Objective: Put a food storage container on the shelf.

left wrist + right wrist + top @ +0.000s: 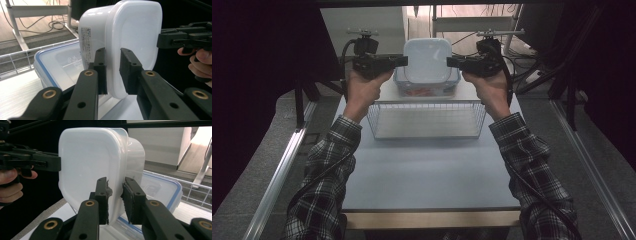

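Left gripper (404,60) was clamped on the left rim of the white lidded tub (427,60), jaws pointing right, one pad either side of the rim edge. In the left gripper view the same gripper (113,72) had its pads (101,67) straddling the lid's lip, the pads right against the plastic. Right gripper (449,62) mirrored it, jaws pointing left, clamped on the tub's right rim. In the right gripper view it (115,200) pinched the lip with a frayed pad (106,195) pressed to the lid side.

The tub hung between the two grippers, tipped up on edge, its lid facing the near side and its body toward the far side. It sat clear of the table, held at both sides. A printed label (87,42) showed on the tub's wall in the left gripper view.

Just under the tub and a bit farther off was a clear box with a blue-rimmed lid (426,89), resting on the table (427,170). Whether tub and box touched, could not tell. Near of that box stood a wire basket (427,120), on the table's far half. The person's hands (364,87) gripped each tool from below, plaid sleeves (327,165) running back to the near edge, cables (319,175) trailing along them.
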`<control>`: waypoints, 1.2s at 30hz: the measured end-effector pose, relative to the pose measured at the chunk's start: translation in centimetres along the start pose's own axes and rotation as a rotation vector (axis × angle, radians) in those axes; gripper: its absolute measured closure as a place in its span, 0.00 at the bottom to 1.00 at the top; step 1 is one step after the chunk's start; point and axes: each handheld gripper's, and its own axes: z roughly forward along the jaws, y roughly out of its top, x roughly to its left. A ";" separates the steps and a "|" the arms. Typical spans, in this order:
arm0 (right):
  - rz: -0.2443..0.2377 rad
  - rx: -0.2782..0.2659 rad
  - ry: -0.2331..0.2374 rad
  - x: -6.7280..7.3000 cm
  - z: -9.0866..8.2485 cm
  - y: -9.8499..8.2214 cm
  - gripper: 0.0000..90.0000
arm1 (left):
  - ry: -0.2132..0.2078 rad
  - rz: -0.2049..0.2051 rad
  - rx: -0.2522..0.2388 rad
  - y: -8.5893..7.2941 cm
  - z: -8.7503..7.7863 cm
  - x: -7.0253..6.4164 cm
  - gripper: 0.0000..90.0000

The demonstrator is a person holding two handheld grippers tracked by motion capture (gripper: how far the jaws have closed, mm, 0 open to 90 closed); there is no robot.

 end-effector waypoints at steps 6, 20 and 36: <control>-0.005 0.001 -0.023 0.0 0.6 0.2 0.77 | 0.011 0.001 -0.001 0.2 0.6 0.3 0.80; 0.032 0.003 -0.050 -0.7 1.9 0.2 0.67 | 0.018 -0.018 -0.022 0.7 1.9 1.1 0.72; 0.063 -0.020 -0.089 -1.4 3.0 1.0 0.64 | 0.138 0.018 -0.033 1.8 3.8 1.6 0.67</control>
